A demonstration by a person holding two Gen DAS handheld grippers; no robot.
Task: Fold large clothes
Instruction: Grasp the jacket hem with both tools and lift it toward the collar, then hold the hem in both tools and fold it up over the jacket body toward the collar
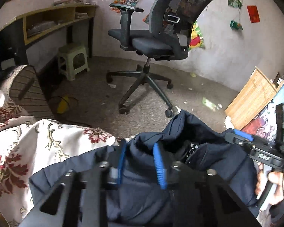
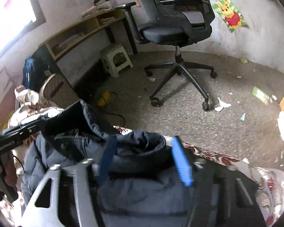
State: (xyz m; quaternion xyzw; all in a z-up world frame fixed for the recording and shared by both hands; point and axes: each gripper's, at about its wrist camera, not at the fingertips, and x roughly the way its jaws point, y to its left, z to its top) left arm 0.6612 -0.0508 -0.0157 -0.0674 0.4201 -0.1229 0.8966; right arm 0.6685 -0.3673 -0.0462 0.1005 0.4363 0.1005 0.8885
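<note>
1. Clearly, the left tool (image 1: 140, 160), low in the frame's centre, has its blue fingers (image 1: 159, 167) apart with a fold of the navy jacket (image 1: 198, 132) between them; whether they pinch it I cannot tell.
2. The right tool (image 2: 143, 160) also stands apart, around the rolled collar.
3. The jacket lies bunched on the floral bedsheet (image 1: 47, 138), at the bed's edge.
4. Risk, in my judgement: the thick, slippery padding may slide out, or the jacket may fall to the floor (image 2: 179, 117).
5. Farther, at upper centre, an office chair (image 1: 161, 37) and a stool (image 1: 73, 62) stand well apart from the bed.
</note>
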